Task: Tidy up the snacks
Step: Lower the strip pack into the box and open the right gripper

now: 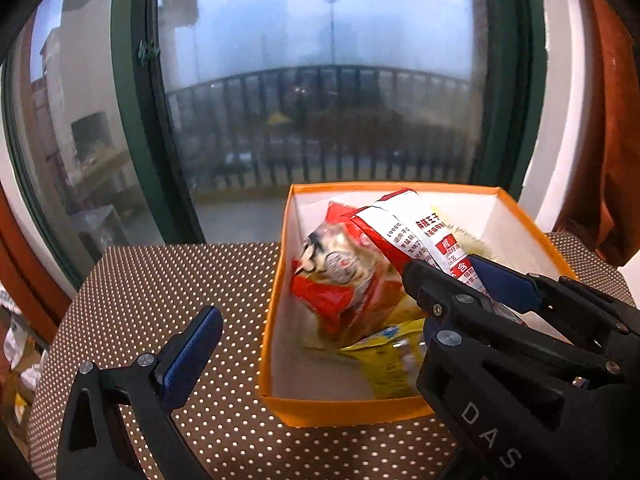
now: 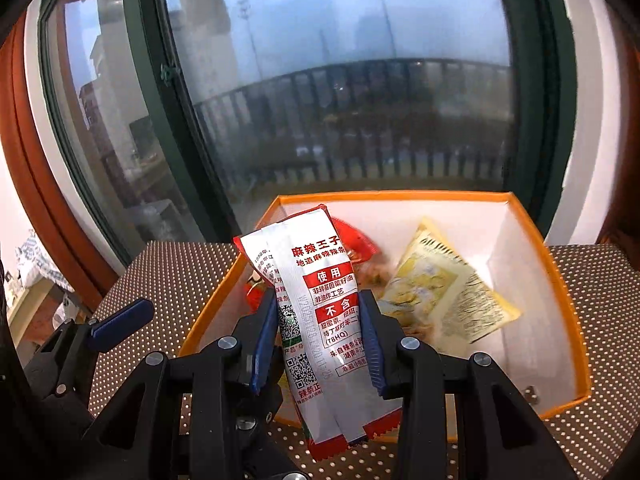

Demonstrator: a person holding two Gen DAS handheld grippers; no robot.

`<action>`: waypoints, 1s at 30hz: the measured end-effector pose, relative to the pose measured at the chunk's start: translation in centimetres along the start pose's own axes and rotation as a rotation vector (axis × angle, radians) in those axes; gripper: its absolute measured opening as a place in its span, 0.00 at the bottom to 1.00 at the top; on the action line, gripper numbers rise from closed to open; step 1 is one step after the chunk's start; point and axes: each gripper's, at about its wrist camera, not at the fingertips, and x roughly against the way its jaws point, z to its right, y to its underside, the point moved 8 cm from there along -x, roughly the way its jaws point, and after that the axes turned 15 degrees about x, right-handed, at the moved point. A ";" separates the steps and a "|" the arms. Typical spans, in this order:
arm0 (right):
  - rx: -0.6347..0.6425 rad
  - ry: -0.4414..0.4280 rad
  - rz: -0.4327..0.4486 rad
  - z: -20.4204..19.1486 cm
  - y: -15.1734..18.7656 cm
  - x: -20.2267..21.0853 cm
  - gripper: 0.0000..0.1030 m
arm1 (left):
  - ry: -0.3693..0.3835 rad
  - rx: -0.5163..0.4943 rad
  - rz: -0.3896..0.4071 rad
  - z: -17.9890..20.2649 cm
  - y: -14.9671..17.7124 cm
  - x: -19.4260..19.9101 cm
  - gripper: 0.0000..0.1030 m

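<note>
An orange box (image 1: 348, 410) with a white inside stands on the dotted table; it also shows in the right wrist view (image 2: 568, 308). My right gripper (image 2: 320, 344) is shut on a red and white spicy-strip packet (image 2: 316, 292) and holds it over the box's near left part. In the left wrist view the packet (image 1: 416, 236) slants into the box from my right gripper (image 1: 448, 280). A red snack bag (image 1: 340, 280) and yellow packets (image 1: 388, 364) lie inside, one also in the right wrist view (image 2: 440, 292). My left gripper (image 1: 320, 360) is open, with one finger (image 1: 192, 352) left of the box and the other hidden.
The brown dotted table (image 1: 160, 300) ends at a large green-framed window (image 1: 132, 120) behind the box. An orange curtain (image 1: 612, 140) hangs at the right. Clutter (image 1: 16, 352) lies below the table's left edge.
</note>
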 end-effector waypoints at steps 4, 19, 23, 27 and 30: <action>0.003 -0.008 -0.026 -0.5 0.3 -1.9 0.40 | -0.013 0.009 -0.024 -0.9 0.4 -1.6 0.98; -0.028 0.012 -0.087 0.3 1.8 -4.6 0.59 | -0.055 -0.004 -0.053 -0.8 1.6 -3.8 0.98; -0.059 0.011 -0.069 0.6 1.9 -3.8 0.81 | -0.057 -0.025 -0.017 0.0 1.5 -2.1 0.98; -0.053 0.030 -0.057 1.1 2.0 -2.2 0.83 | -0.050 -0.028 0.001 0.7 1.7 -0.5 0.98; -0.052 0.048 -0.048 1.4 2.2 -0.8 0.83 | -0.030 -0.021 0.017 1.5 2.0 0.9 0.99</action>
